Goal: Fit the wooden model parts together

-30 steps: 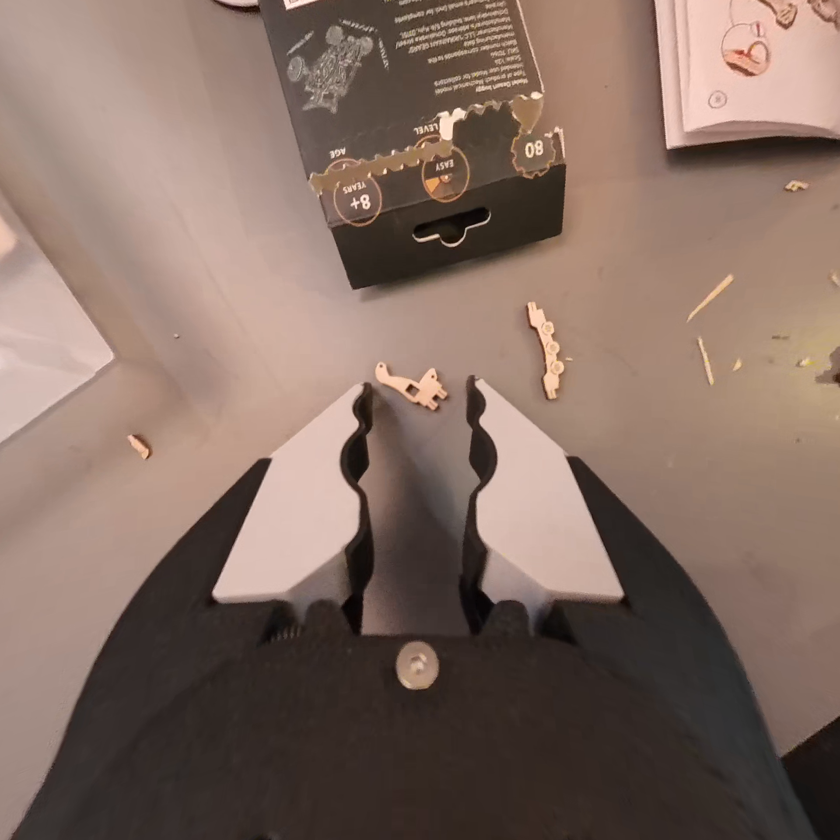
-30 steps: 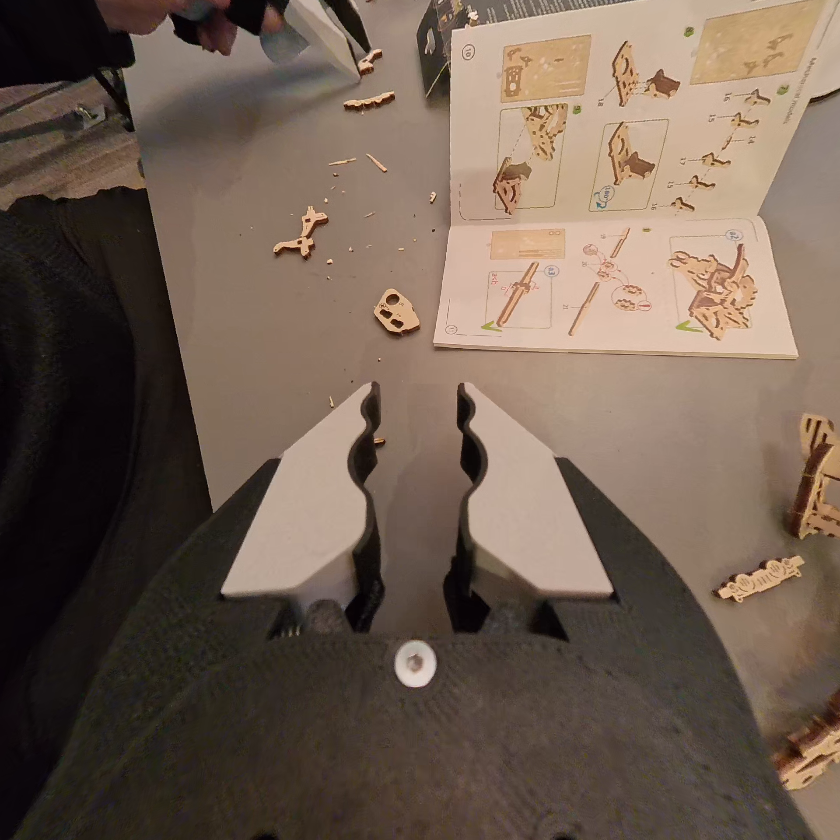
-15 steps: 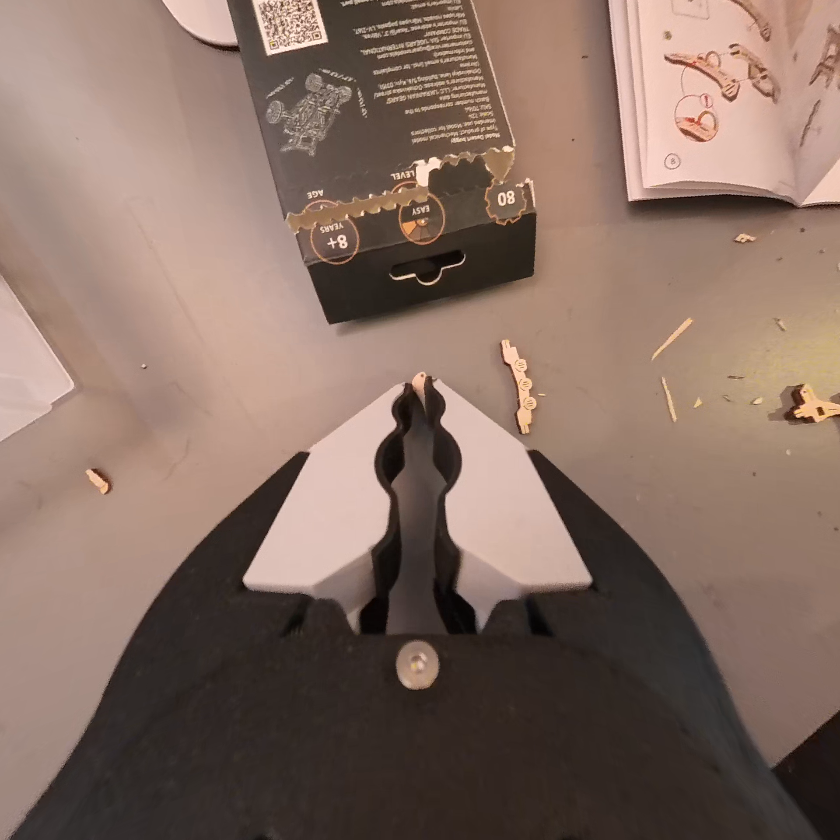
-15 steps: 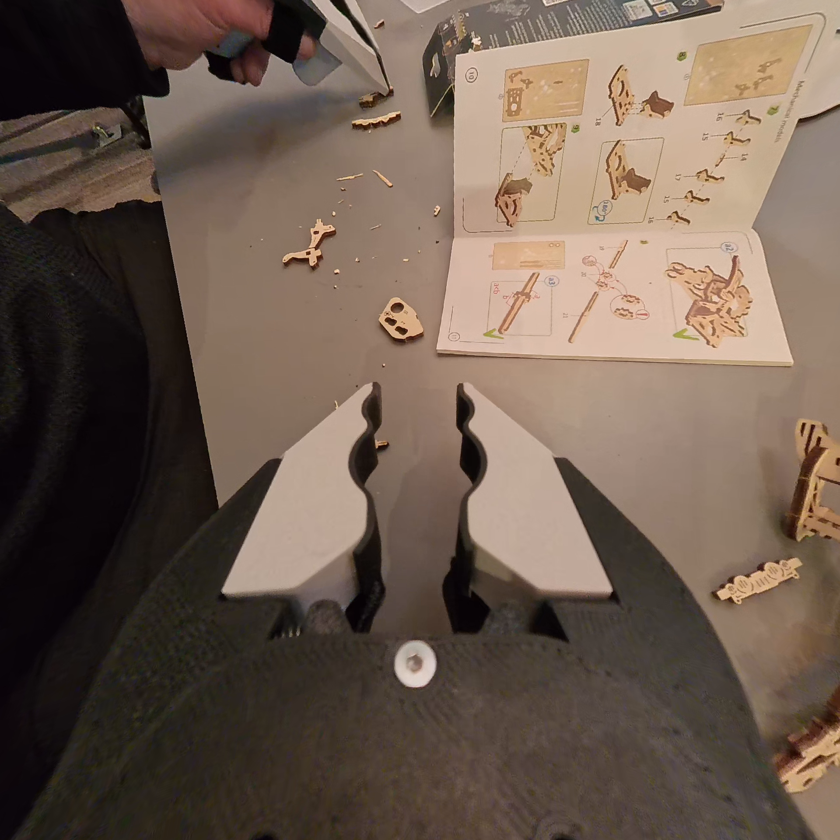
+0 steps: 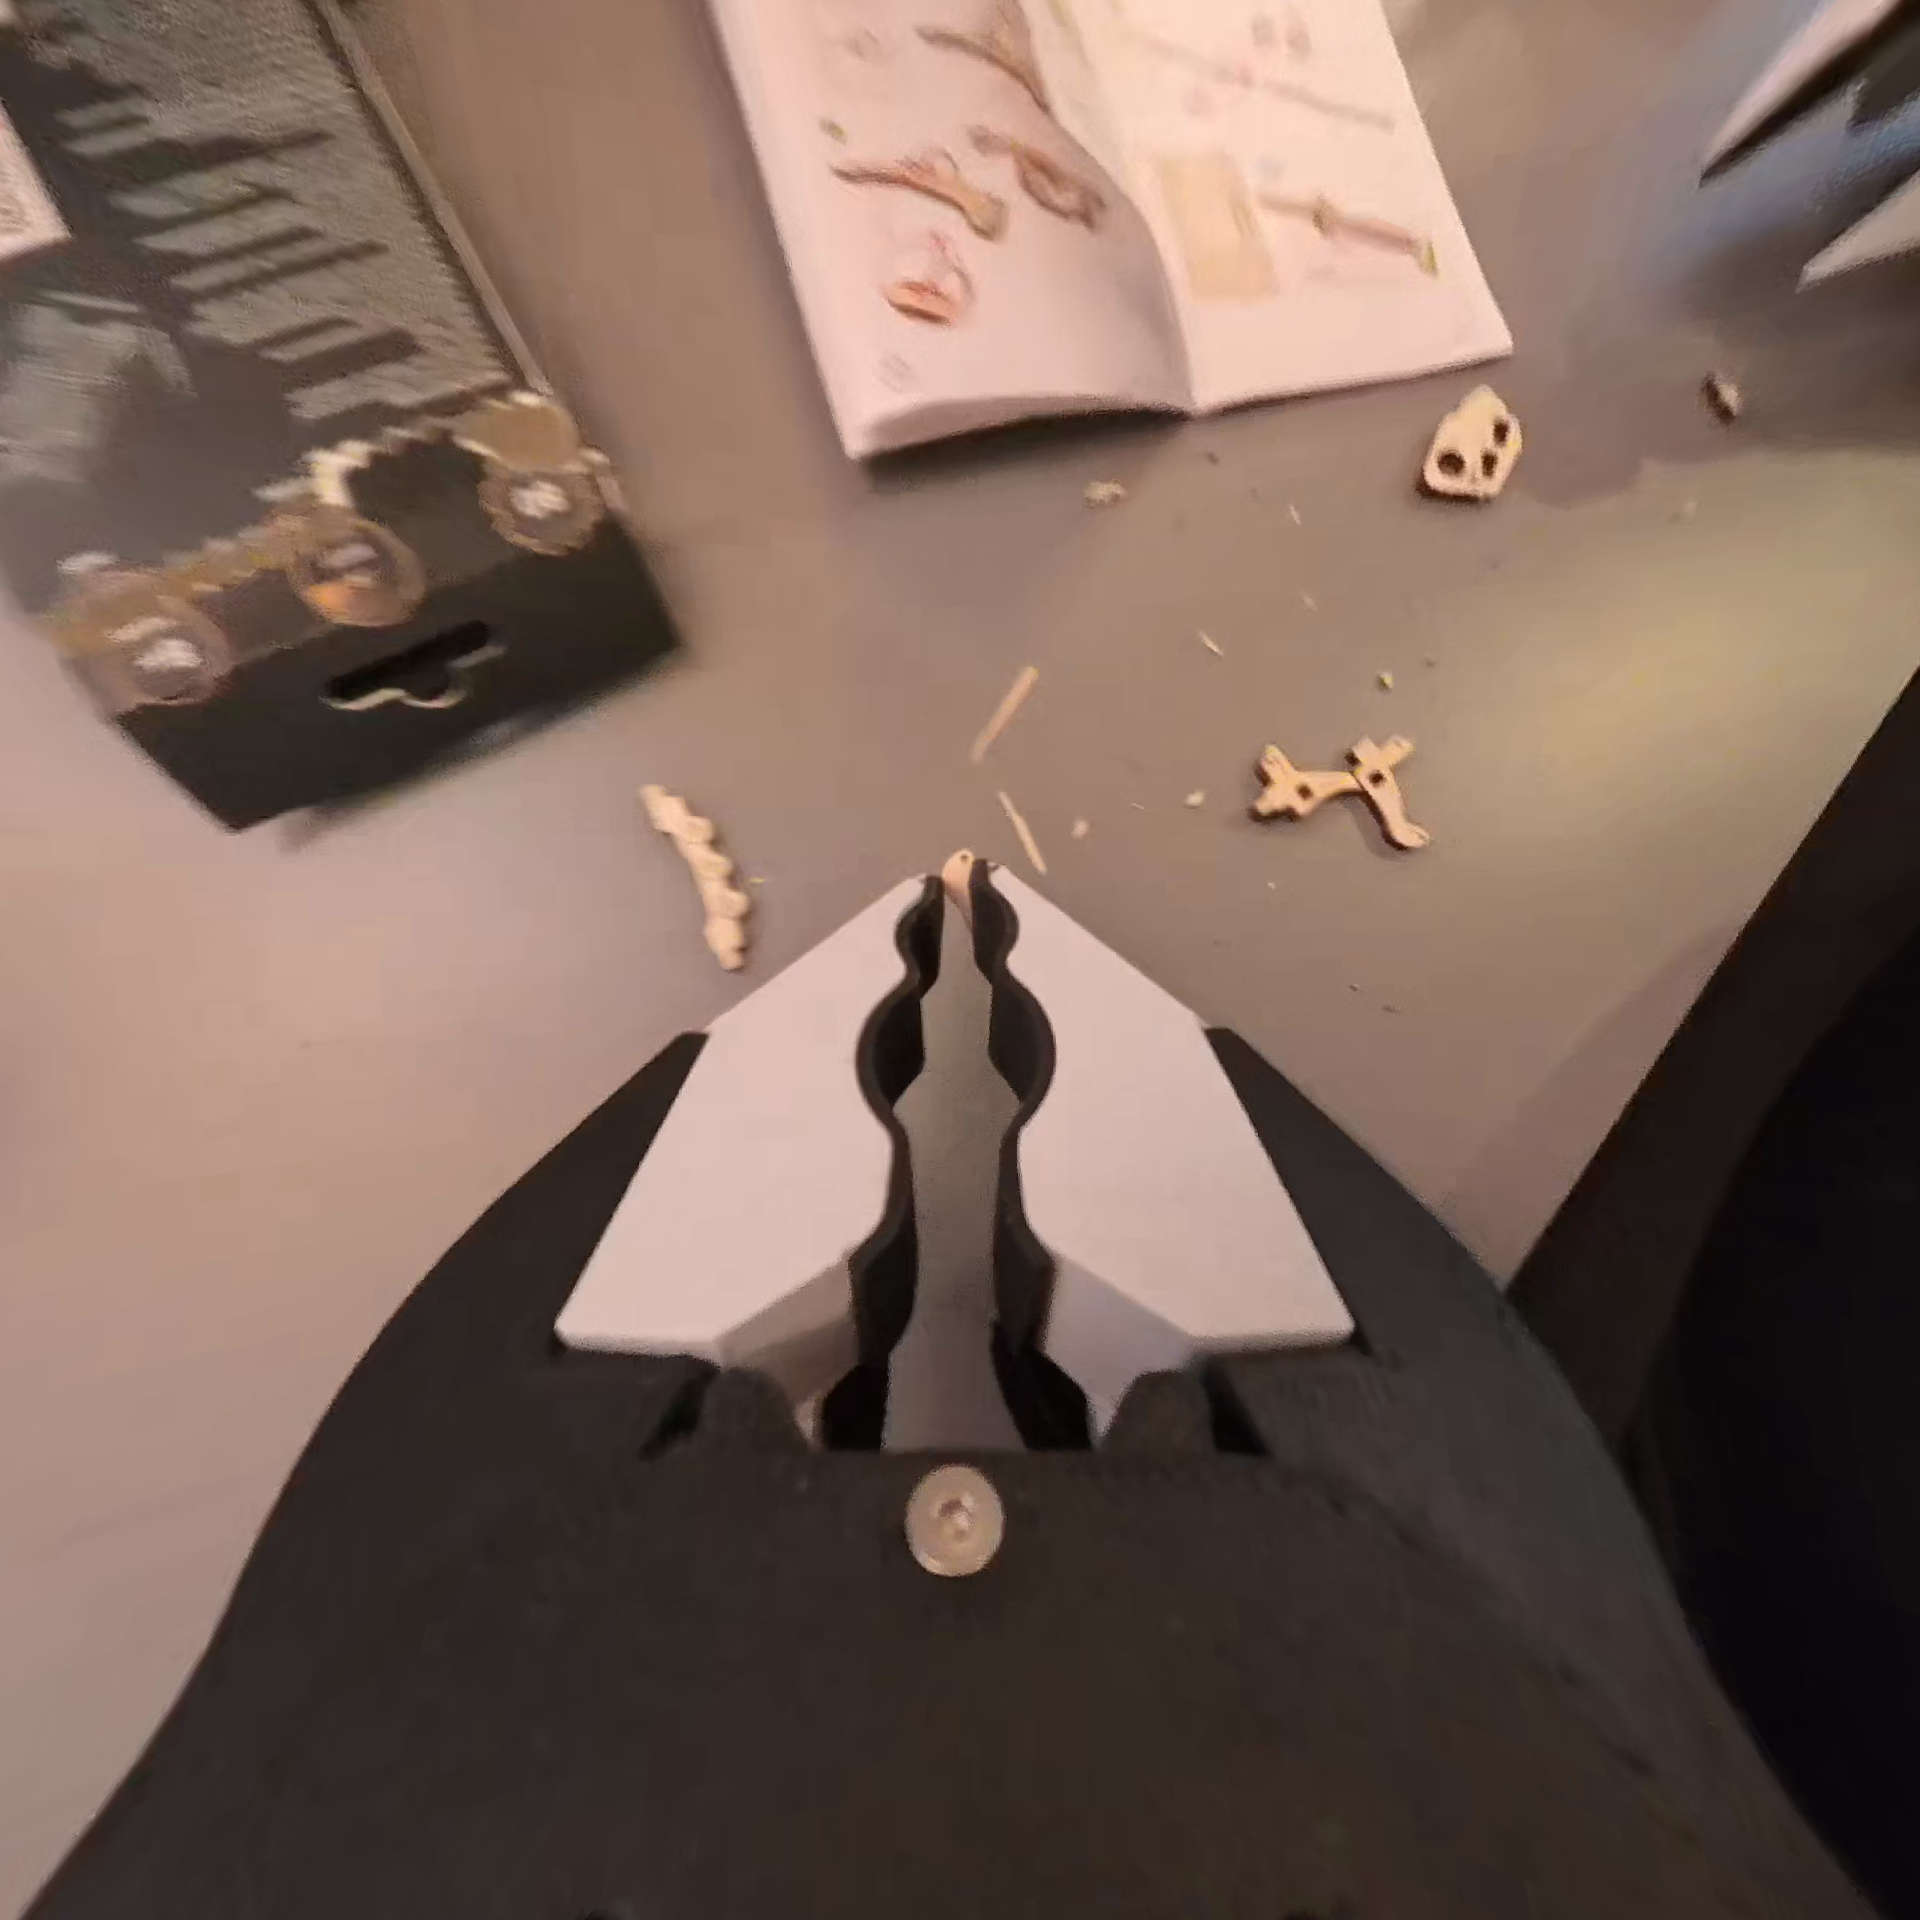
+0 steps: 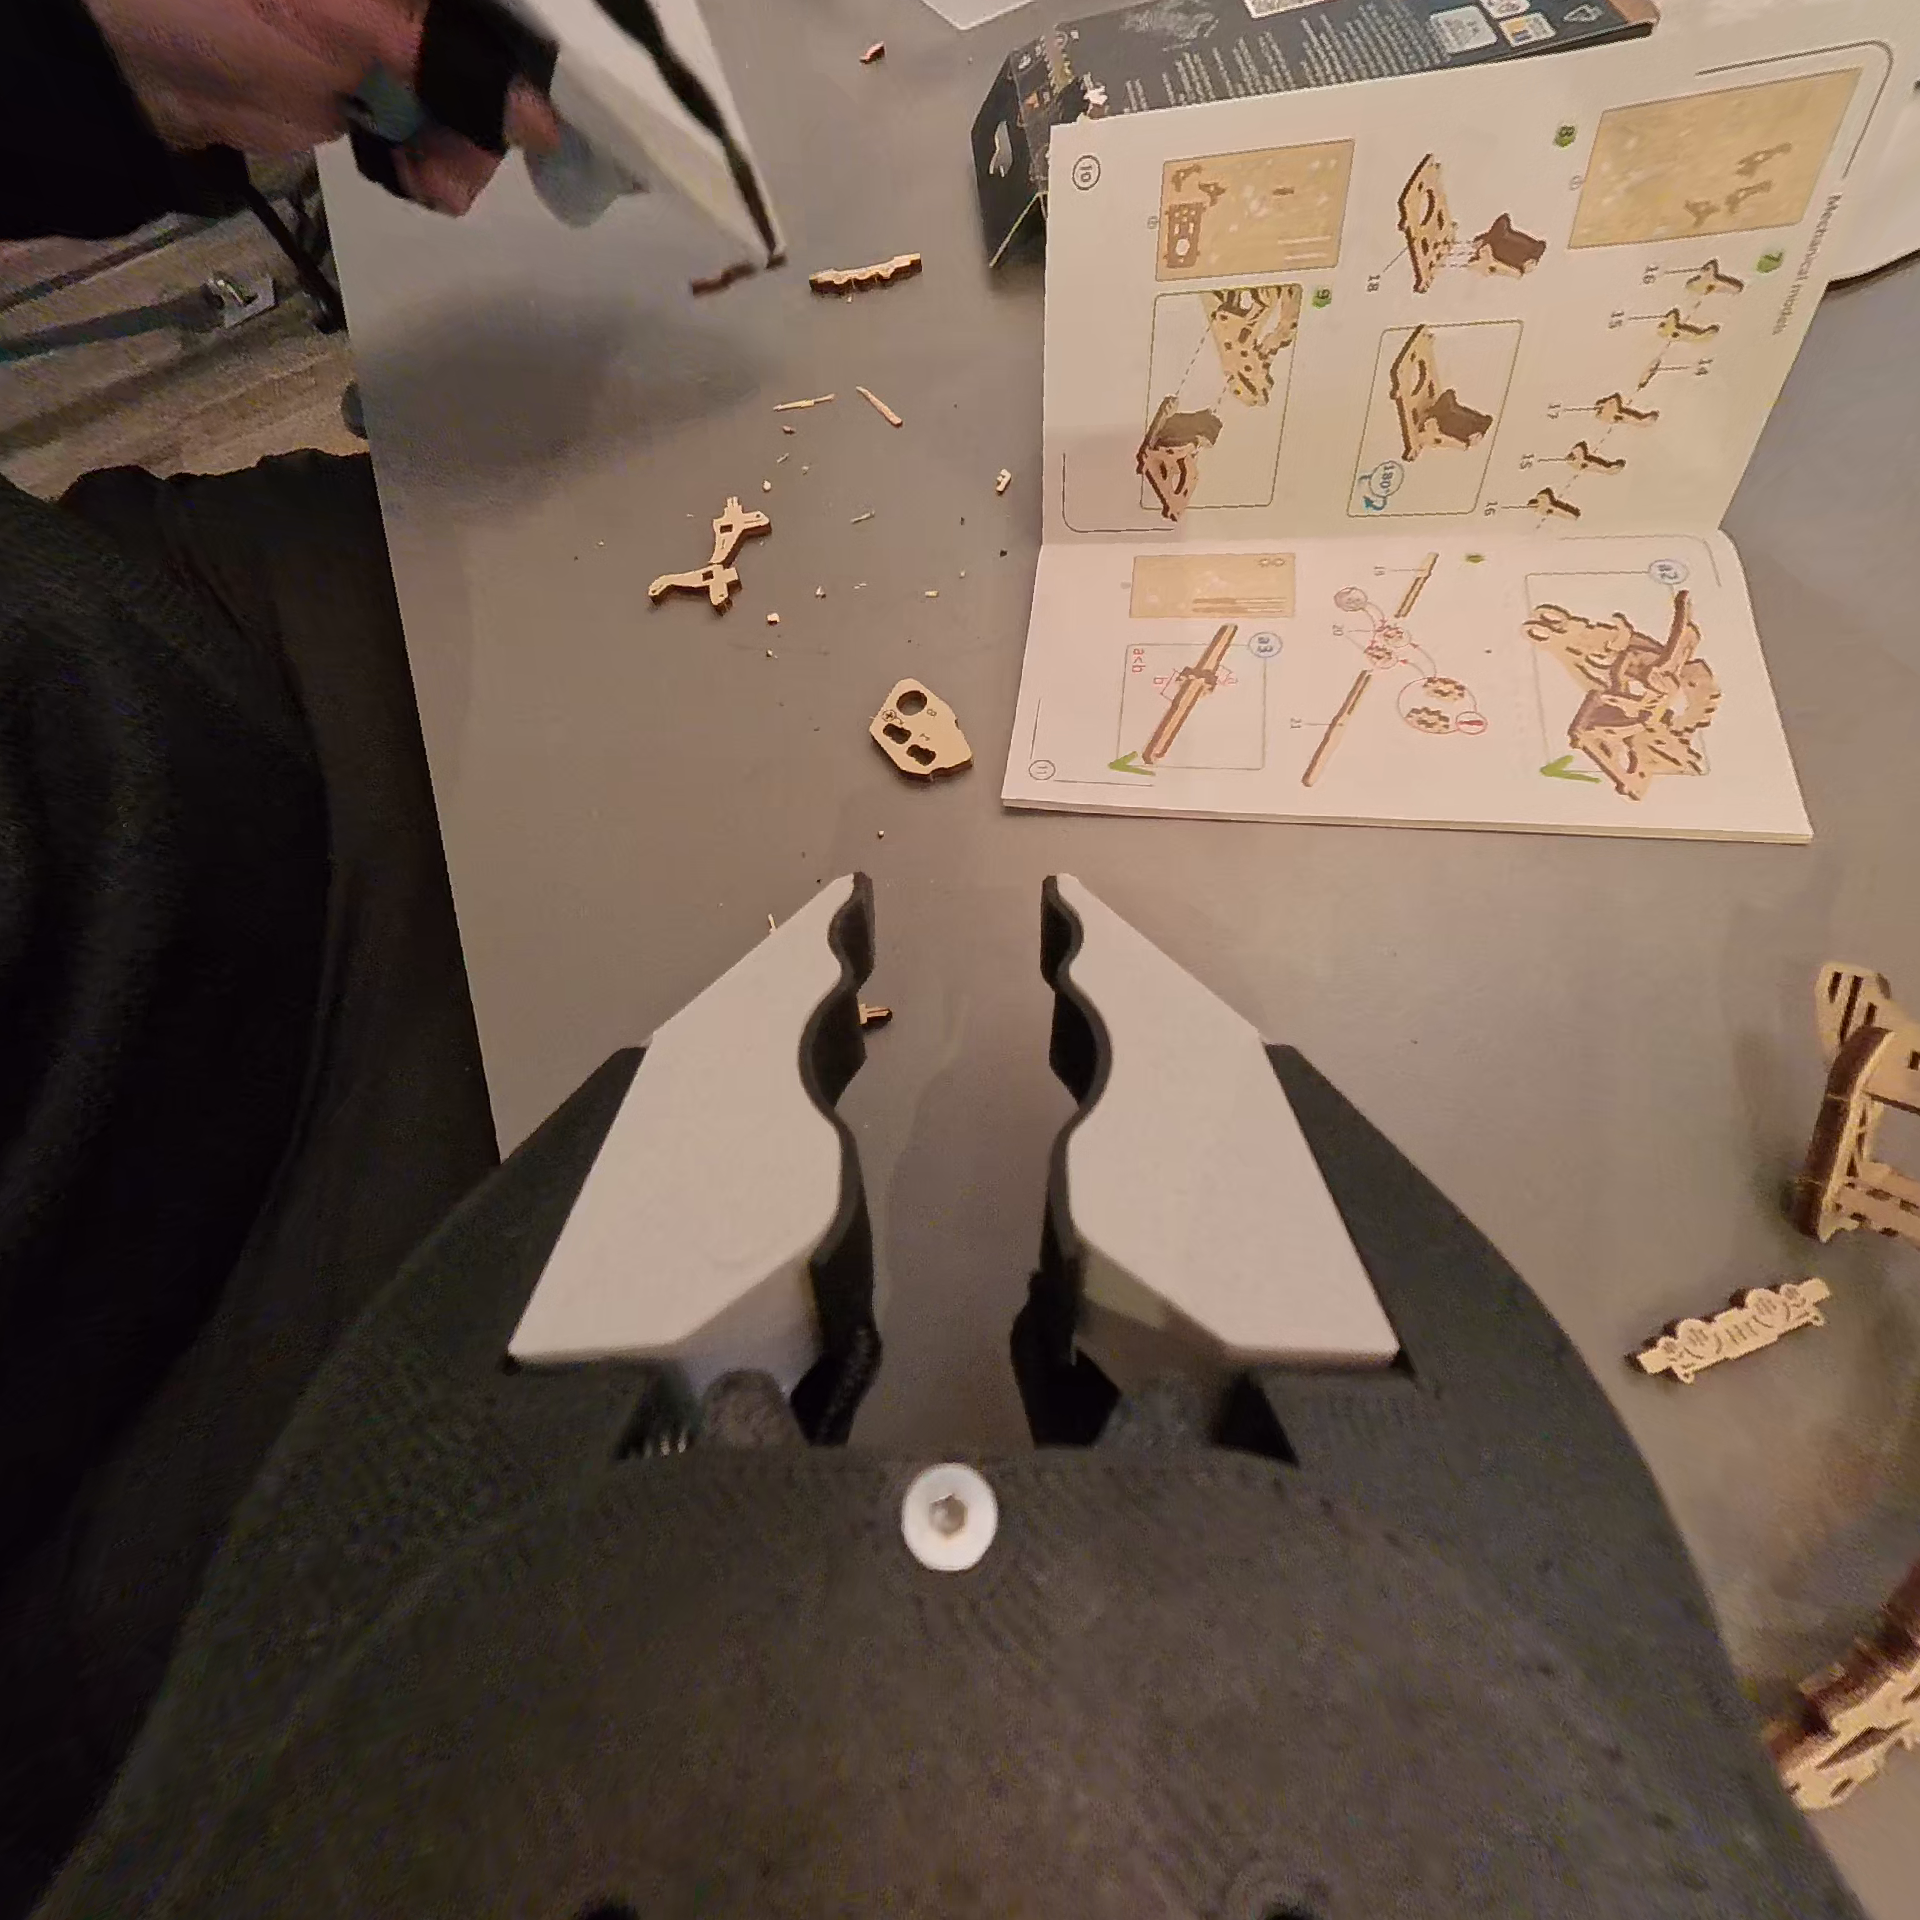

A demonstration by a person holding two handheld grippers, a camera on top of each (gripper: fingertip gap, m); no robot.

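Note:
My left gripper is shut on a small flat wooden part; only its tip shows past the fingertips, held above the grey table. It also shows far off in the right wrist view, with the part at its tips. A notched wooden strip lies just left of it and a branching wooden piece to its right. My right gripper is open and empty above the table. A wooden plate with holes lies just ahead of it.
An open instruction booklet lies ahead right, and a black box at the far left. A partly built wooden frame, a decorated strip and another subassembly sit at the right. Splinters litter the table. The table edge runs along the left. The tips of one gripper are about 25 cm away from the tips of the other.
My left gripper closed on the small wooden part lying on the table, then lifted and swung right with it. My right gripper stayed open and hardly moved.

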